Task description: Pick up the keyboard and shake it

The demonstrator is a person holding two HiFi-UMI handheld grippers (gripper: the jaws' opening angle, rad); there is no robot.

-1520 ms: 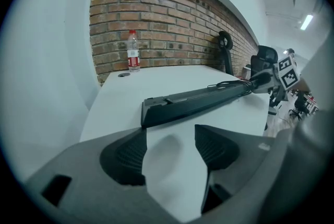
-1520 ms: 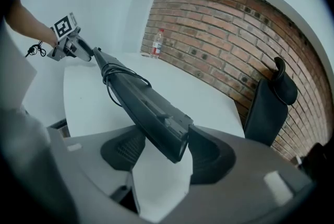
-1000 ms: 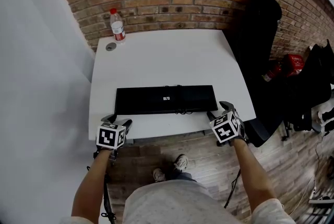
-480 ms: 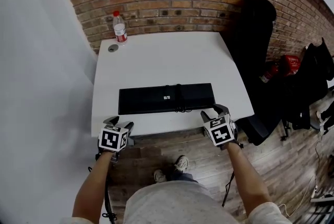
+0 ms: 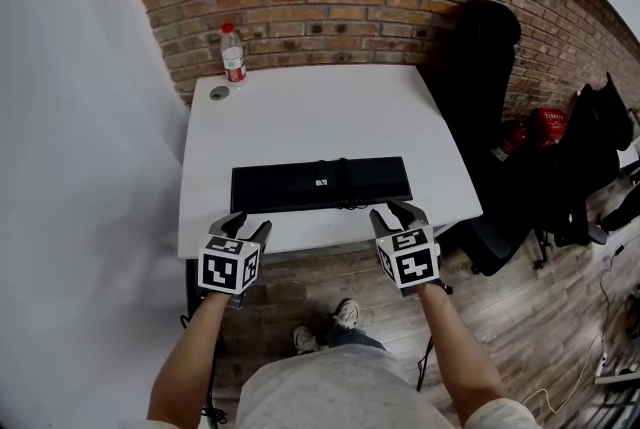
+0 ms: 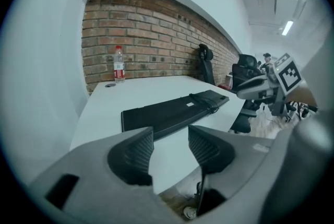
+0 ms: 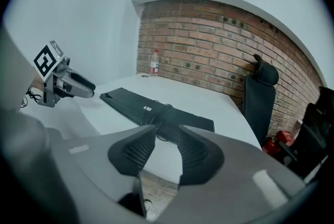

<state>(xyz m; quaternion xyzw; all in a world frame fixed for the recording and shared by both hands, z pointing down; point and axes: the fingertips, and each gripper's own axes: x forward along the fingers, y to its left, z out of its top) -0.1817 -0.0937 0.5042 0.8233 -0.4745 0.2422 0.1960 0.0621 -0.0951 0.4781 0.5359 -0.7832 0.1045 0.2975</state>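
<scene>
Head view has the keyboard lying flat on the white table, close to the front edge, long side toward the person, untouched. Both grippers hover just off that edge, short of the keyboard. The left gripper is near its left end and the right gripper near its right end. Their jaws have just been closing and now stand partly apart. Nothing is between them; each gripper view shows only table and floor through the gap.

The likeliest trouble is a poor bite. The keyboard is thin and lies flush on the table, so a jaw may push it away instead of getting under it. If one end is pinched more weakly than the other, a shake could twist it loose. The bundled cable lying across it could slide off, swing and snag.

The bottle at the back stands well apart, so it seems safe.

Whether the keys face up or down is unclear. The small round thing beside the bottle is too small to name.
</scene>
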